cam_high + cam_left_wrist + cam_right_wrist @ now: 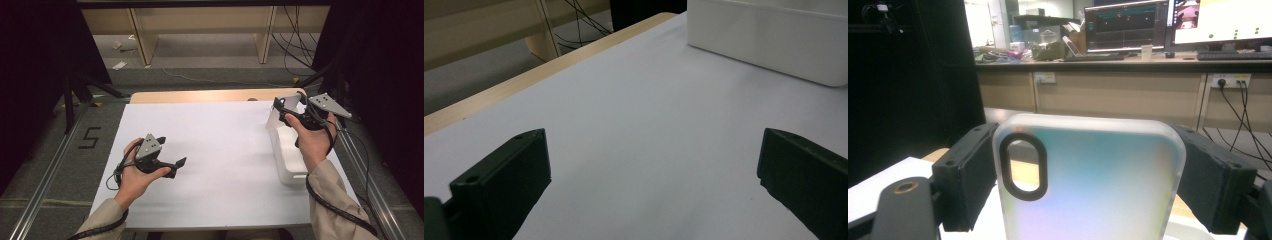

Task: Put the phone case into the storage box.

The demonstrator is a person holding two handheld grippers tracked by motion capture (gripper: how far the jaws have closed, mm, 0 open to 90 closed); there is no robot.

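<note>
A frosted translucent phone case (1088, 180) with a black-ringed camera cutout stands upright between the jaws of my right gripper (1088, 190), which is shut on its two long edges. In the high view the case (278, 119) is held in the right gripper (289, 106) above the far end of a white rectangular box (289, 159) at the table's right side. My left gripper (170, 152) hovers low over the white table cover at the left, jaws wide apart and nothing between them (651, 170). The box (774, 45) shows far ahead of it.
A white sheet (220, 160) covers the table, whose wooden far edge (210, 95) shows beyond it. Metal rails run along both sides. Shelving, cables and a dark stand lie on the floor past the table. Desks with monitors show far behind the case.
</note>
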